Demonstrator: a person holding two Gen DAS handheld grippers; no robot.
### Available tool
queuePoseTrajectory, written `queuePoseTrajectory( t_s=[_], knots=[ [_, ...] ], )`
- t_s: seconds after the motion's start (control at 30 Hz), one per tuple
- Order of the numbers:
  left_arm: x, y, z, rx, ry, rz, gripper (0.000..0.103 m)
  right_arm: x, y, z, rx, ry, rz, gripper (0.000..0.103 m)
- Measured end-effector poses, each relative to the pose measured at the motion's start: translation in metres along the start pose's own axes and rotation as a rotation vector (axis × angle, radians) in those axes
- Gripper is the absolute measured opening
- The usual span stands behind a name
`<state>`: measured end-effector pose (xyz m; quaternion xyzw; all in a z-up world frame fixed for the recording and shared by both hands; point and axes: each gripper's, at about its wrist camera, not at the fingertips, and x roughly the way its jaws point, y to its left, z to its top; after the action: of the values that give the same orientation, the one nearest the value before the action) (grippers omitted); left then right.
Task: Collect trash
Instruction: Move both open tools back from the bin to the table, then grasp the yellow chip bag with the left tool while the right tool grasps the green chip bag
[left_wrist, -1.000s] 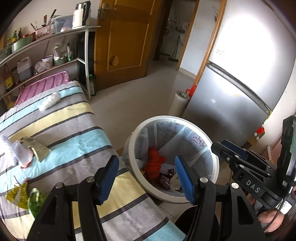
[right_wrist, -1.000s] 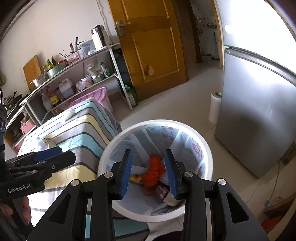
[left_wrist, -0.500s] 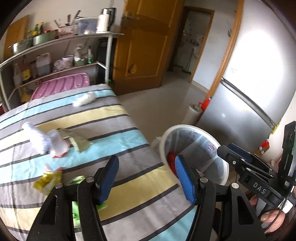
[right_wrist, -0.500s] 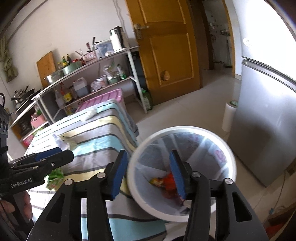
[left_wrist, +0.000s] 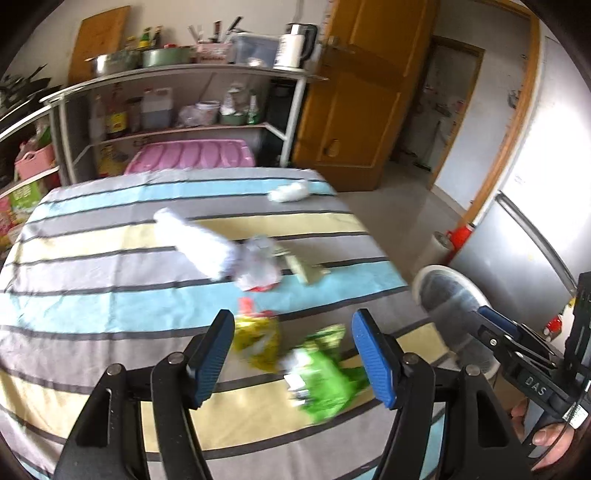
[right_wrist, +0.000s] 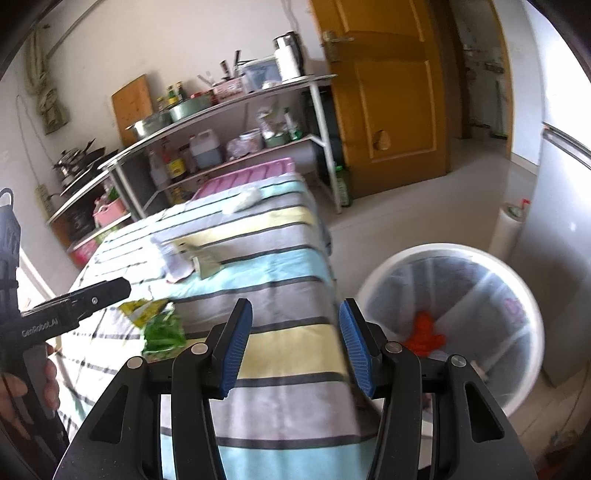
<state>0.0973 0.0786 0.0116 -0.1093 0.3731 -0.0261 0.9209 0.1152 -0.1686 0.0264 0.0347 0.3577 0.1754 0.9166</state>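
Green wrapper (left_wrist: 325, 380): lying loose on my striped table (left_wrist: 110, 302), next pick.
Left gripper (left_wrist: 291, 358): wide, empty, lined up over it.
Right gripper (right_wrist: 295, 347): jaws just opened, nothing between, bin (right_wrist: 532, 306) beside.

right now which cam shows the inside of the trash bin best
The right wrist view: the trash bin sits almost whole in frame, its liner and orange trash inside visible. The left wrist view catches only a blurred slice of the bin at its right edge, partly behind the right gripper, contents unseen.

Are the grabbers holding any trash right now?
No. The left gripper and right gripper are both open, with nothing pinched between their fingers. The wrappers still lie on the striped cloth.
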Motion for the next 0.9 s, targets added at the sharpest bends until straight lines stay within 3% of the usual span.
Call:
queuePoseTrajectory(
  t_s=[0.27,0.57,0.73,0.9],
  knots=[
    [0.000,0.046,-0.010,-0.057,0.018,0.039,0.070,0.023,0.037,-0.011,-0.033,0.056,0.116,0.051],
    [0.007,0.071,-0.013,-0.101,0.049,-0.031,0.074,0.041,0.081,-0.015,-0.122,0.096,0.237,0.053],
    [0.012,0.074,-0.013,-0.113,0.060,-0.048,0.074,0.056,0.097,-0.018,-0.186,0.149,0.243,0.053],
    [0.022,0.070,-0.011,-0.107,0.083,-0.060,0.074,0.068,0.102,-0.019,-0.222,0.183,0.176,0.053]
  ],
)
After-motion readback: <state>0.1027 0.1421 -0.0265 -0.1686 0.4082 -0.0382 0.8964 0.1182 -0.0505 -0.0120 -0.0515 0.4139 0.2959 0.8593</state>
